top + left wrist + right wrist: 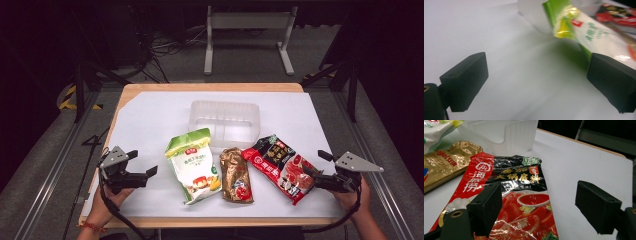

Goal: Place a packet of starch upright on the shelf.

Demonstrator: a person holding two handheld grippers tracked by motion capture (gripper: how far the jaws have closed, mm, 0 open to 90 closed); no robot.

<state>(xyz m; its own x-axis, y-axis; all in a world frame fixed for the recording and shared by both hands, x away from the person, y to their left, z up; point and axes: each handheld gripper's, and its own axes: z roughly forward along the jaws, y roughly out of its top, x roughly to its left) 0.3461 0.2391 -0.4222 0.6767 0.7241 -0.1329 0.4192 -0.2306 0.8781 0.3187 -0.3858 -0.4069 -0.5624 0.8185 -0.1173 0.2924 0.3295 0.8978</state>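
Three pouches lie side by side on the white sheet (150,115): a green and white pouch (194,165), a gold pouch (236,175) and a red and black pouch (280,165). Behind them stands a clear plastic tray (225,122). My left gripper (143,162) sits left of the green and white pouch (586,32), open, with only bare sheet between its jaws (536,80). My right gripper (314,163) is at the right end of the red and black pouch (506,177). It is open (539,205), with one jaw over the pouch and the other over the sheet.
The gold pouch (446,167) and the clear tray (504,135) lie beyond the red pouch in the right gripper view. The wooden table edge (210,87) frames the sheet. A metal stand (247,30) and cables are on the floor behind.
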